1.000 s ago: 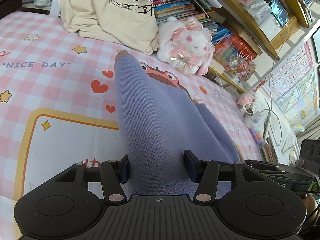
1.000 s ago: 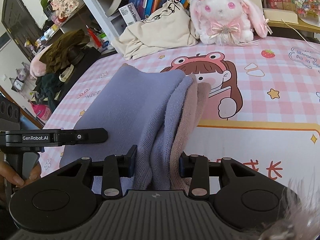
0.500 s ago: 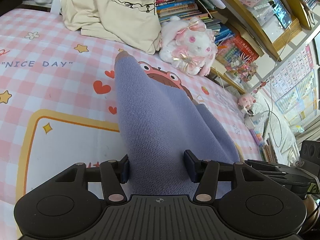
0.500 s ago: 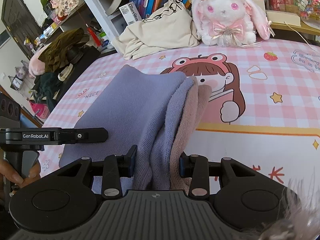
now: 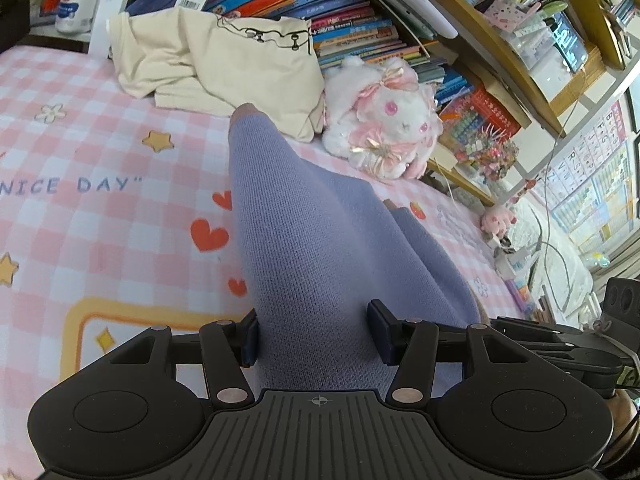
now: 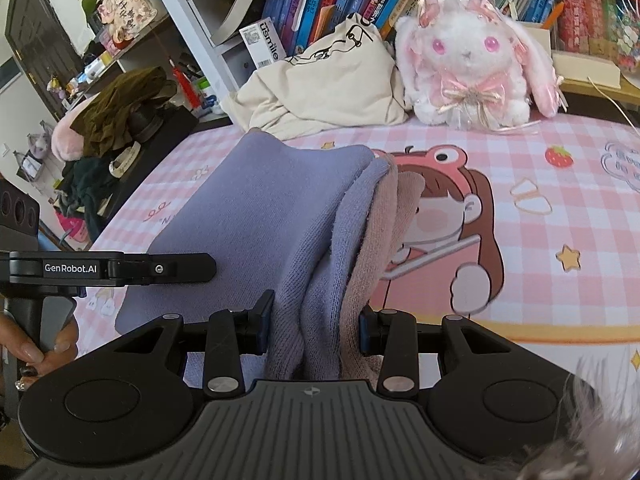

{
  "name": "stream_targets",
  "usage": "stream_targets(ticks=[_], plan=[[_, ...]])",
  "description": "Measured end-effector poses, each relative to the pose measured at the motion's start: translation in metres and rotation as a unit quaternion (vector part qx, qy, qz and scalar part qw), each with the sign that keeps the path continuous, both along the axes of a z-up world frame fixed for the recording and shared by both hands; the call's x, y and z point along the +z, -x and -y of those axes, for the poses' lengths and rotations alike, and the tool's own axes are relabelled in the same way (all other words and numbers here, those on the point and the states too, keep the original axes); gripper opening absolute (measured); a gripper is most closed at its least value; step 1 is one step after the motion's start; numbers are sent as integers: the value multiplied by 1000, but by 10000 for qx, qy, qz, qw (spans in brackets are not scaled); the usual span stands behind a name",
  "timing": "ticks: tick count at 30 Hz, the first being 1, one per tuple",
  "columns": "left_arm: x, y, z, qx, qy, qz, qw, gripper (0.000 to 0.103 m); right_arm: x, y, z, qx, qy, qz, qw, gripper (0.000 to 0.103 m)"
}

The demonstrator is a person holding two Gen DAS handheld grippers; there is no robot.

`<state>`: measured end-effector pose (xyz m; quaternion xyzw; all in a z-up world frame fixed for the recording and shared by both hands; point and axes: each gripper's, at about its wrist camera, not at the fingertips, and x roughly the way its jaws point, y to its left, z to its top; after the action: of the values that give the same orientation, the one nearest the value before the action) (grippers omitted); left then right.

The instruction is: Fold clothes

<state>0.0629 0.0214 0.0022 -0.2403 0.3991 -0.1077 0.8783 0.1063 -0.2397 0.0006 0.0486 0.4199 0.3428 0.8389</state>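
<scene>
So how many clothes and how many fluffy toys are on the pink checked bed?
Clothes: 2, the purple knit garment held by both grippers, and the crumpled cream garment at the far edge.
Fluffy toys: 1, the white and pink bunny.
Total: 3

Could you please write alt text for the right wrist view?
The right gripper clamps bunched layers of a lavender-blue knit garment with a pink lining, stretched over a pink checked cartoon sheet. Behind lie a crumpled cream cloth and a white-and-pink plush rabbit.
</scene>
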Motion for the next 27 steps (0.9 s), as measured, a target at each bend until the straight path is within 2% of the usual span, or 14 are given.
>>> stream_targets(ticks=[14,19,27], plan=[[-4,-57,-21,-80,-25,39,10000,52,-2,-52,-24,-150,49,136,9998,36],[-12,-83,-32,-92,78,-70,9999,52,-7,-74,-32,-228,43,100,9997,36],[-24,-112,-42,-107,5,-114,9999,52,-17,-100,-46,-343,116,91,9993,36]])
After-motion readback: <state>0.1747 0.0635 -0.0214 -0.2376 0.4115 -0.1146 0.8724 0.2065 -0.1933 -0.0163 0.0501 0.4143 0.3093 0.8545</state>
